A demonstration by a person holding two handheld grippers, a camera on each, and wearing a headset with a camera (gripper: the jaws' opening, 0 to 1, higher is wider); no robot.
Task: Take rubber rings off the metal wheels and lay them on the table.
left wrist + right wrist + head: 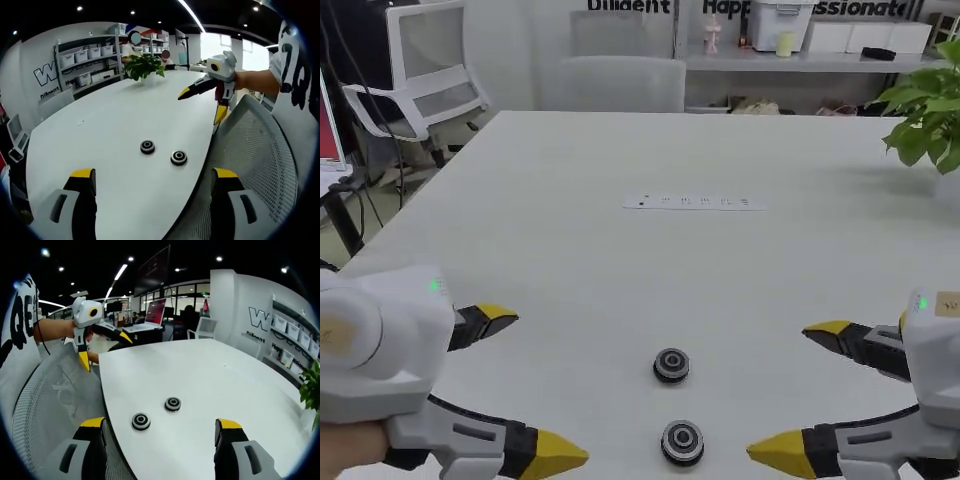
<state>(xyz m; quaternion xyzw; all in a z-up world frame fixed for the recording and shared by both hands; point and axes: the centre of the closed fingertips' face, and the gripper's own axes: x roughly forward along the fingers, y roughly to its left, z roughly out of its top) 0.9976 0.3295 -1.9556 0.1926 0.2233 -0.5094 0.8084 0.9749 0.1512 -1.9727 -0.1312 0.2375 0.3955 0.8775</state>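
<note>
Left gripper (528,387) spread wide, empty. Right gripper (795,390) same. Both wheels flat on table (620,250), axles up, between claws. Near wheel (682,441) looks closer to right tip; far wheel (671,365) just beyond. Rubber rings (665,442) not yet off.

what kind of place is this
Likely an open-plan office or workshop: a large white table, a white mesh office chair beside it, wall shelves of white storage boxes, and an open laptop.
</note>
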